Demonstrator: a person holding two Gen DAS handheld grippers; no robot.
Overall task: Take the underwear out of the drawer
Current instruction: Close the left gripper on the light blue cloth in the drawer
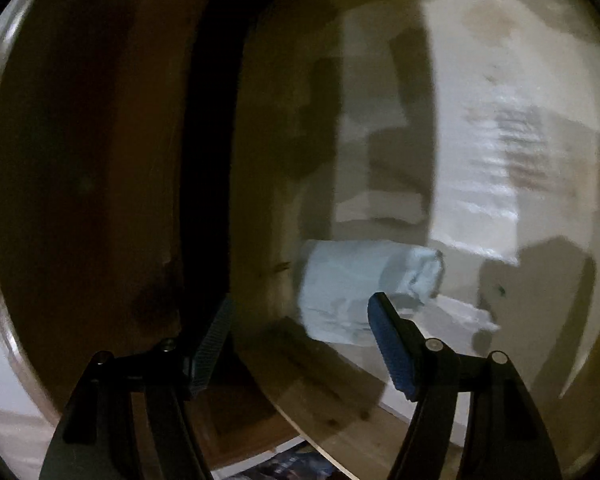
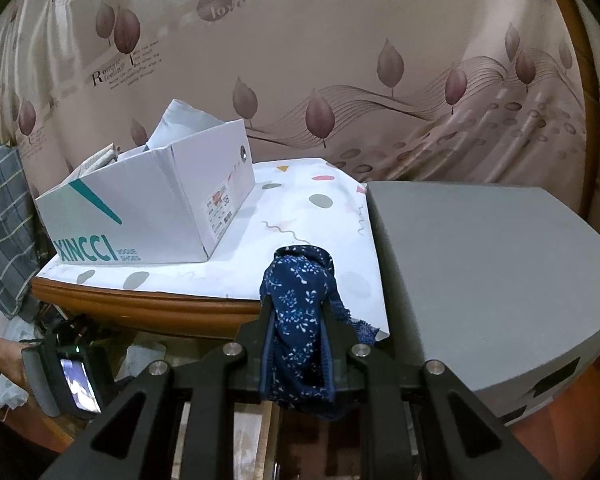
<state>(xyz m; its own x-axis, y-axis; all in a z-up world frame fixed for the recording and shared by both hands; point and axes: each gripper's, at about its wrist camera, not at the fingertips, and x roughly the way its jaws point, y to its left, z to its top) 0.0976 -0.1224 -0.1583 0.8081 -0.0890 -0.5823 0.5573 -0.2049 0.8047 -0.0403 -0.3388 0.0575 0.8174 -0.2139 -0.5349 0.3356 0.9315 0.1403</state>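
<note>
Your right tongs (image 2: pixel 296 300) clench navy floral underwear (image 2: pixel 298 320) near the shoebox (image 2: pixel 148 216). Your left tongs (image 1: pixel 300 320) gape released inside the drawer (image 1: pixel 340 392), before pale-blue folded underwear (image 1: pixel 360 284).

1. Left gripper (image 1: pixel 300 320): jaws spread wide, blue-padded fingers (image 1: pixel 392 350) apart with nothing between them.
2. Right gripper (image 2: pixel 296 312): jaws drawn close, clamped on dark blue patterned underwear (image 2: pixel 296 320).

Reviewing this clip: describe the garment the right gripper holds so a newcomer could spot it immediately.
Start at the wooden table with the patterned white cloth, in front of the leaf-print curtain. Just before its near edge, the right gripper is clamped on the underwear: a bunched dark navy fabric with tiny white sprigs, the only dark blue item there.
</note>
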